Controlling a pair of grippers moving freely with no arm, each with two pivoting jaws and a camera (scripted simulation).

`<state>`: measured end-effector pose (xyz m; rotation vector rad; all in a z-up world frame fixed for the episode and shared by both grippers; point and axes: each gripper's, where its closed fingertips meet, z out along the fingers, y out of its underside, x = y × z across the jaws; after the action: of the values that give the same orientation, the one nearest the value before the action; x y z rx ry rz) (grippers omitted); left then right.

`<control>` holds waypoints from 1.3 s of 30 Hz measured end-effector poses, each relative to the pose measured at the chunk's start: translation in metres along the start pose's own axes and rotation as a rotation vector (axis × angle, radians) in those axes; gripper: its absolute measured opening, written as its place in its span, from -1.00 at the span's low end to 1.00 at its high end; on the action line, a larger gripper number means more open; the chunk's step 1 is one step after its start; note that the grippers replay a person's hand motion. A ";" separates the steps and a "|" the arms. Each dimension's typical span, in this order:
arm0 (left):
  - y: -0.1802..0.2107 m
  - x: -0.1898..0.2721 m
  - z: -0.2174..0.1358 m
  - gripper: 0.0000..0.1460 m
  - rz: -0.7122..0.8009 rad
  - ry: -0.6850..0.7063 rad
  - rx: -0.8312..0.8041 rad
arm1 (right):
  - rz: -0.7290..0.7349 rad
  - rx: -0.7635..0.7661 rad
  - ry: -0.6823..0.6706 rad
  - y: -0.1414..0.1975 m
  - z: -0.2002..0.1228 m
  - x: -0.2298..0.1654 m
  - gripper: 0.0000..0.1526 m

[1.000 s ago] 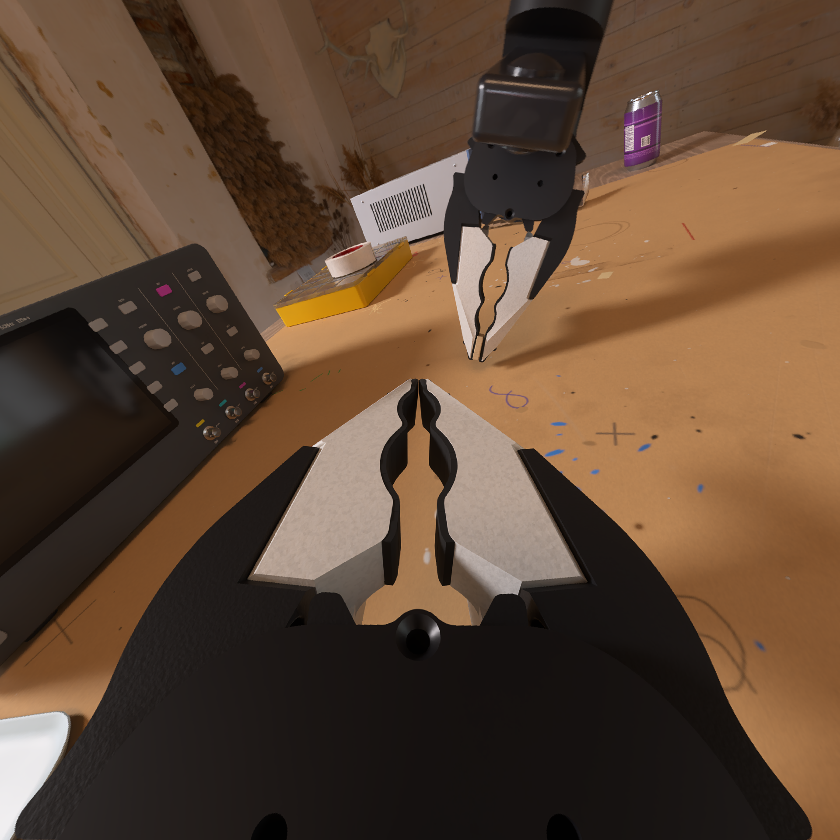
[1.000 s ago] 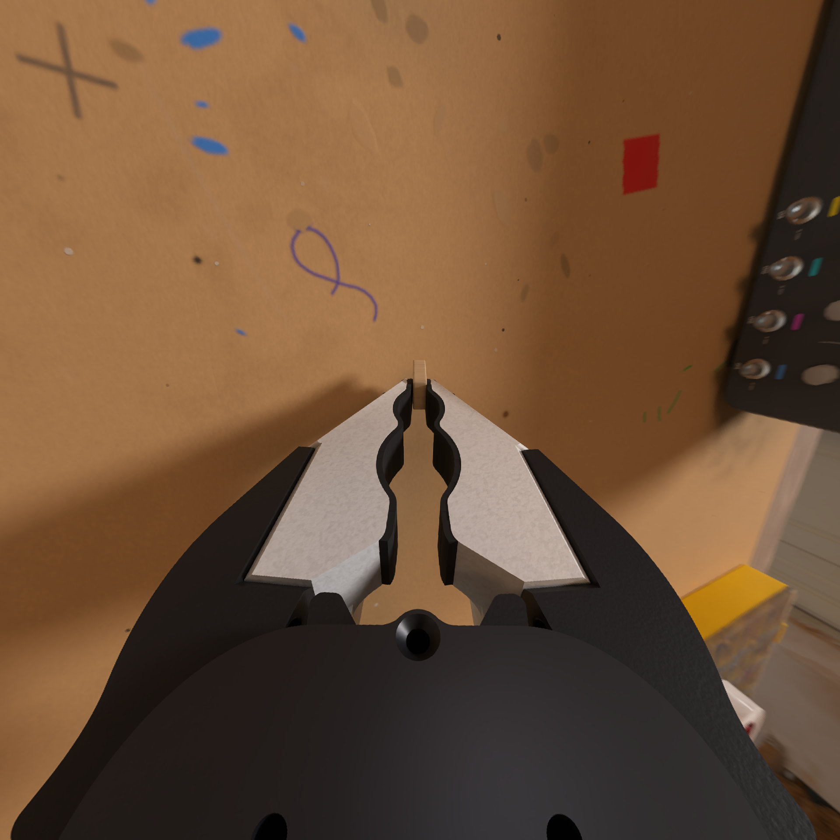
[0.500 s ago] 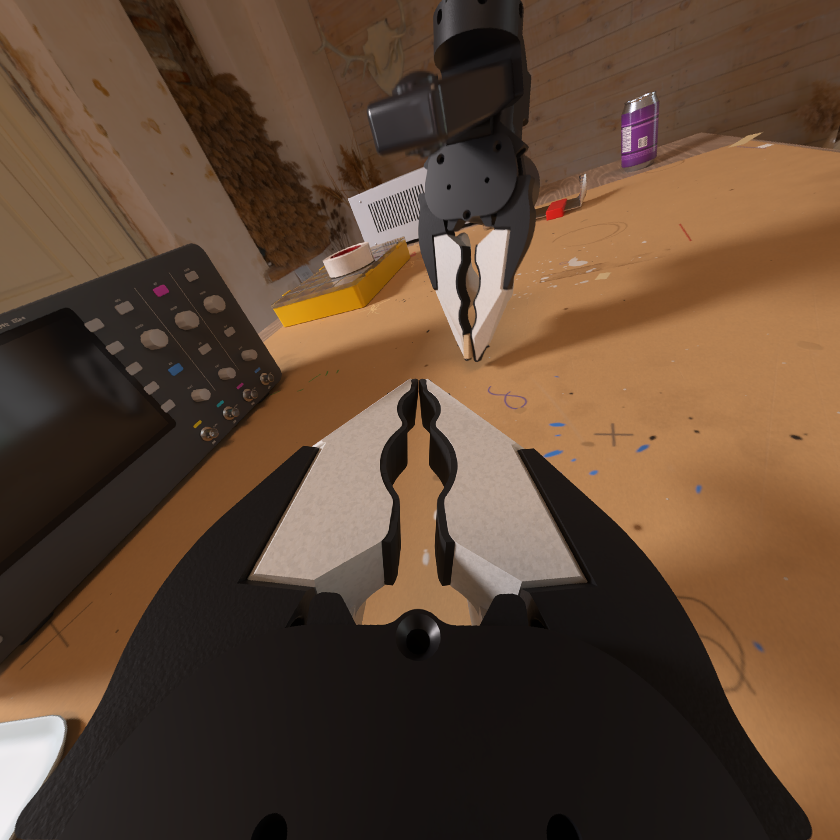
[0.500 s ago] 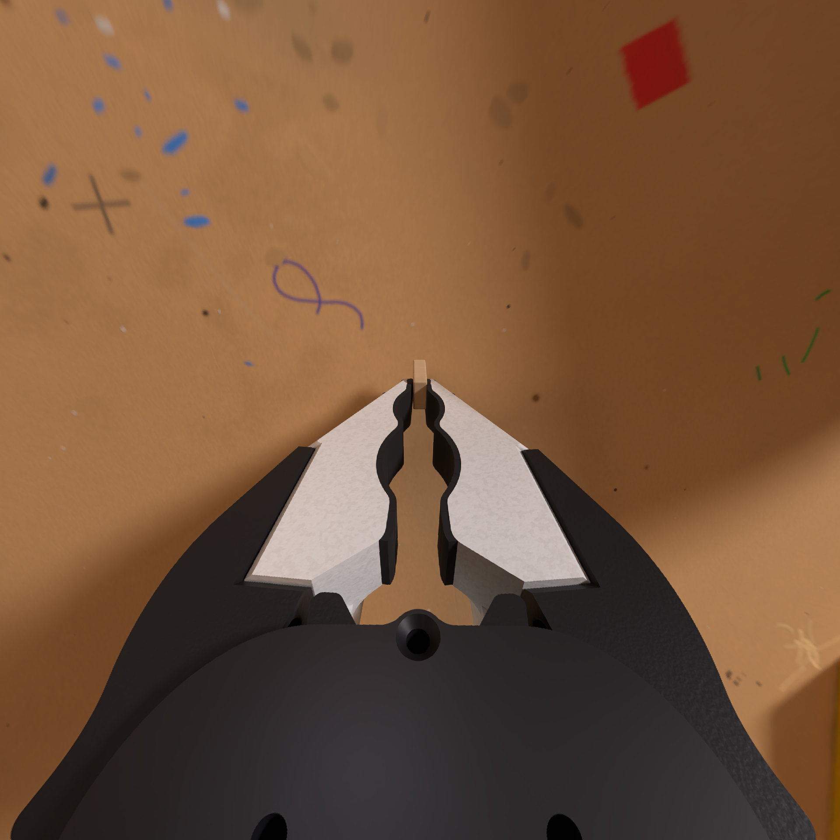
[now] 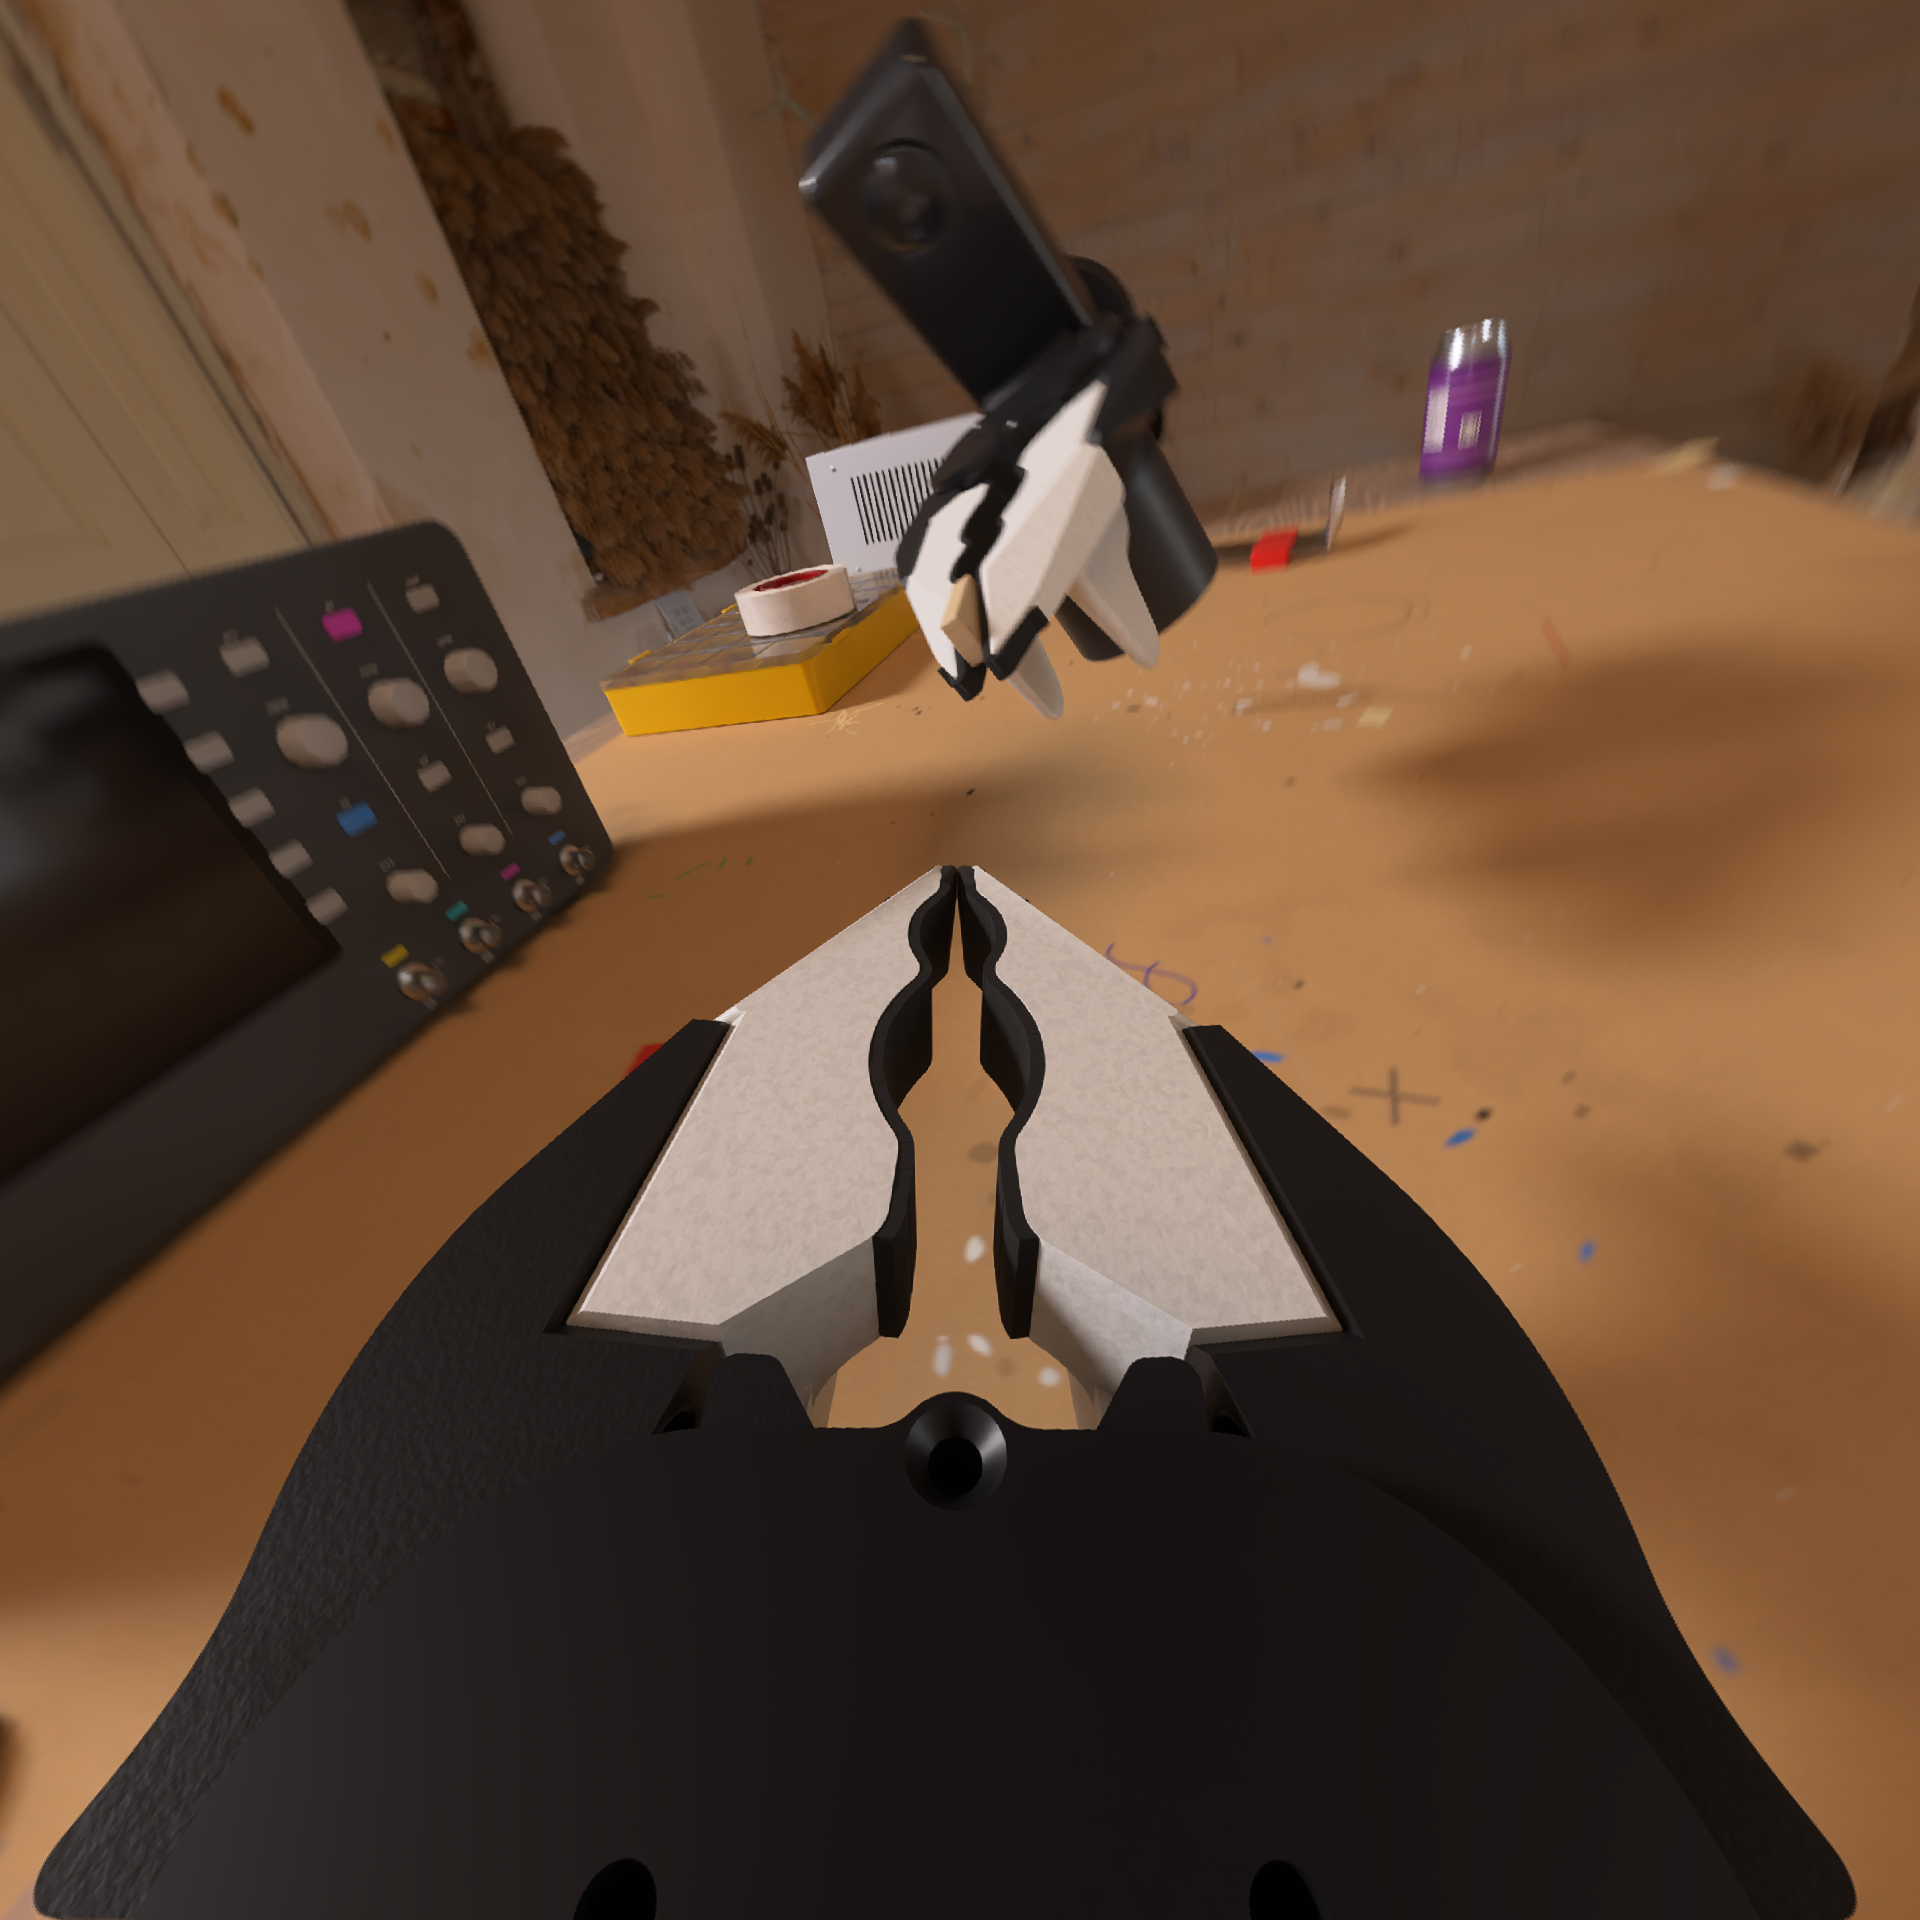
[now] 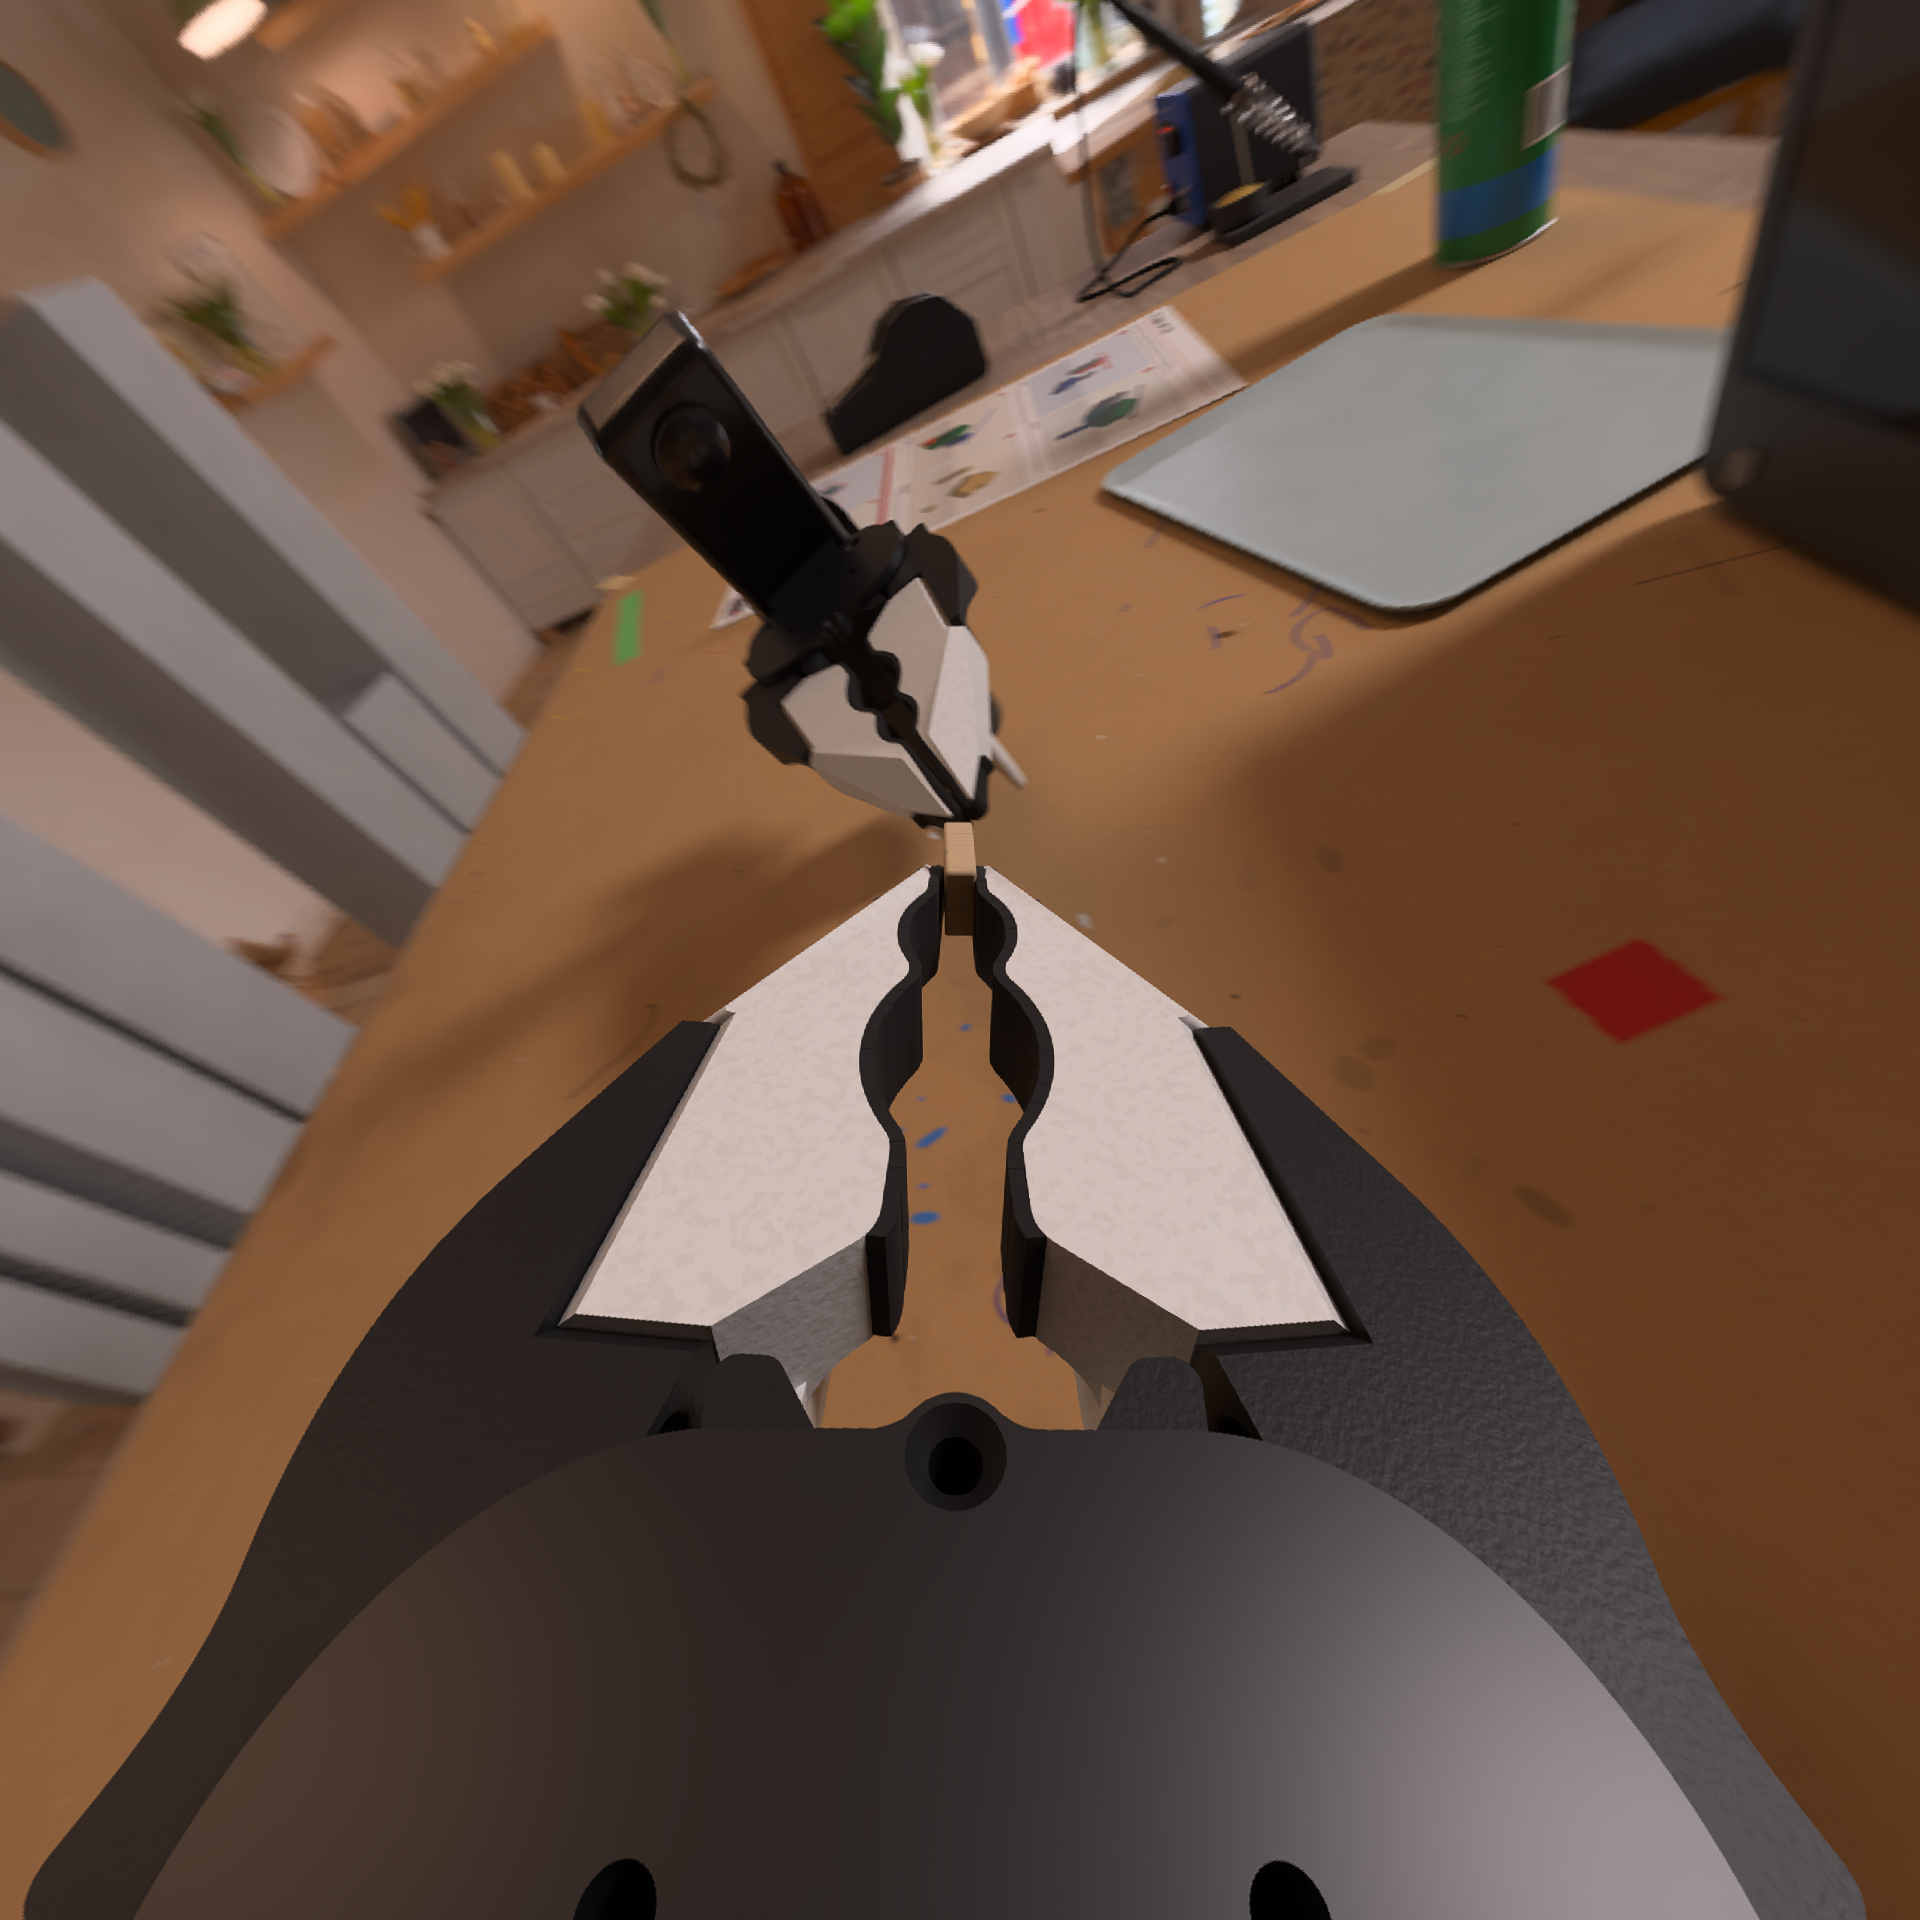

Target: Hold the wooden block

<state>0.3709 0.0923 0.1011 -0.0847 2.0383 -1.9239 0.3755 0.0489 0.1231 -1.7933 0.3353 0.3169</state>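
The wooden block (image 6: 958, 854) is a small tan piece pinched between the tips of my right gripper (image 6: 958, 881), which is shut on it and holds it in the air above the brown tabletop (image 6: 1351, 935). In the left wrist view the right gripper (image 5: 987, 649) hangs tilted ahead with the block (image 5: 961, 615) showing at its tips. My left gripper (image 5: 956, 875) is shut and empty, low over the table. In the right wrist view the left gripper (image 6: 956, 805) points back, its tips just beyond the block, apart from it.
A black oscilloscope (image 5: 260, 831) stands at the left. Behind are a yellow box (image 5: 758, 681) with a tape roll (image 5: 795, 601), a white vented box (image 5: 883, 499) and a purple can (image 5: 1465, 400). The right wrist view shows a grey mat (image 6: 1434, 447), a green can (image 6: 1496, 125) and a red square (image 6: 1631, 987).
My right gripper has risen and swung from pointing down at the table to pointing across at the left gripper, still holding the block. The left gripper has hardly moved.
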 end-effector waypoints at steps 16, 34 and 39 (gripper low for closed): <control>0.055 0.015 0.032 -1.00 1.020 0.031 -0.369 | 0.041 -0.231 0.004 0.060 0.011 0.012 -0.95; 0.065 0.033 0.038 -0.99 1.078 0.120 -0.282 | 0.029 -0.367 -0.047 0.091 0.016 0.020 -0.94; 0.065 0.035 0.040 -0.99 1.069 0.129 -0.274 | 0.023 -0.397 -0.056 0.093 0.017 0.019 -0.94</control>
<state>0.3609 0.0502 0.0292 0.8891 1.7957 -0.9894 0.3557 0.0425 0.0285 -2.1657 0.2653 0.4746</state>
